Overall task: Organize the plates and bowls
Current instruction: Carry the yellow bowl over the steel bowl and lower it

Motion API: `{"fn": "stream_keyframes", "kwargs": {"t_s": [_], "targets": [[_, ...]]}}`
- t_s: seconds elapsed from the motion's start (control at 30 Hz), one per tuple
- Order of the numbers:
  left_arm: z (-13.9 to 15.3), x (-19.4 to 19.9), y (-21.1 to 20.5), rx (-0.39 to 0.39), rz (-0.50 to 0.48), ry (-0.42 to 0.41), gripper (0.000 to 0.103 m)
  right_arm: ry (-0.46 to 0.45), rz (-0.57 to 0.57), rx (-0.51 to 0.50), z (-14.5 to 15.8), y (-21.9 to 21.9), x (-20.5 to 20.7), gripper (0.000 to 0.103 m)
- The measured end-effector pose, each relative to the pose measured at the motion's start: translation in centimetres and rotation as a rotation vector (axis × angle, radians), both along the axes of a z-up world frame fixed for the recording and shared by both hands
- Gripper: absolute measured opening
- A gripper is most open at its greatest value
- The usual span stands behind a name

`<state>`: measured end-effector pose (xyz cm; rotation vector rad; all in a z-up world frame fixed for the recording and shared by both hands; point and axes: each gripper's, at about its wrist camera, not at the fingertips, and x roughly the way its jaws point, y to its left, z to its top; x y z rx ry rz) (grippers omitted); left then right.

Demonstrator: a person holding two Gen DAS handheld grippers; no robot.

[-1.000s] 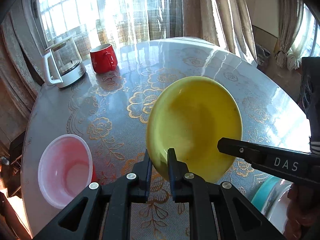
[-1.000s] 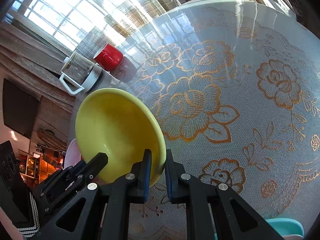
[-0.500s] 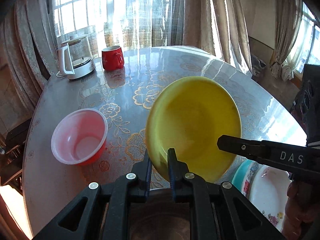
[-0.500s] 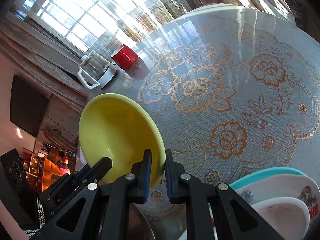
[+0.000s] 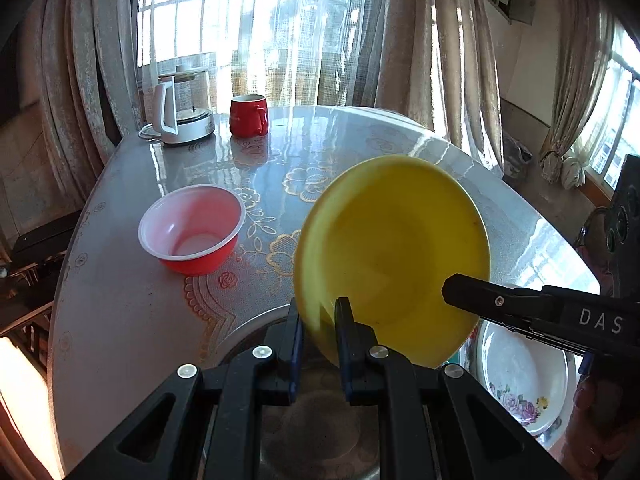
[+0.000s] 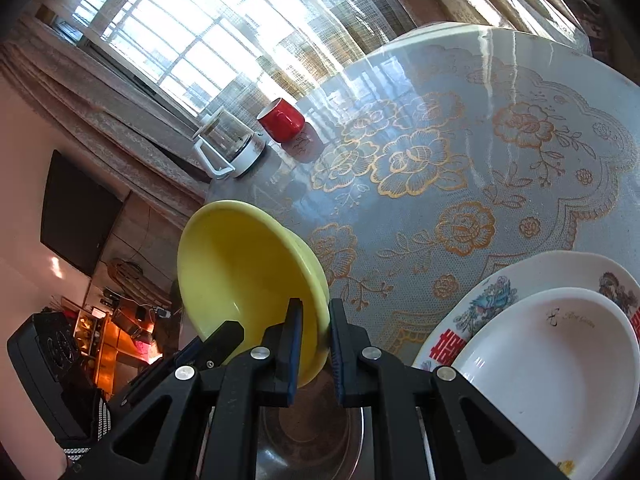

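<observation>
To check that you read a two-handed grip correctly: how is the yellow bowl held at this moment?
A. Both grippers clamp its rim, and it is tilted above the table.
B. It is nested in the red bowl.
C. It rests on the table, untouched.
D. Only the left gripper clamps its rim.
A: the left gripper and the right gripper each pinch the rim of the yellow bowl, which is tilted above the table.

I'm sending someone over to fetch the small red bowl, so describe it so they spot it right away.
Start at the round table with its gold flower pattern. On the side with the glass kettle and the red mug, nearer the table's edge than both, stands the small bowl. Unlike the mug it has no handle: red outside, white rim, pale pink inside.
</observation>
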<state>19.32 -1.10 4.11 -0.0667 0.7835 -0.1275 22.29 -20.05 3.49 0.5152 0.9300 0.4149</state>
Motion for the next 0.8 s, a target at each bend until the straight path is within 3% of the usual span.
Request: {"fn": "stream_keyframes", "kwargs": {"t_s": [0.8], "targets": [[-2.1,-6.1,3.2,-0.03,0.03,0.059,0.016,0.037,0.064,-0.014,-1.7,2.5,-5.5,0.015]]}}
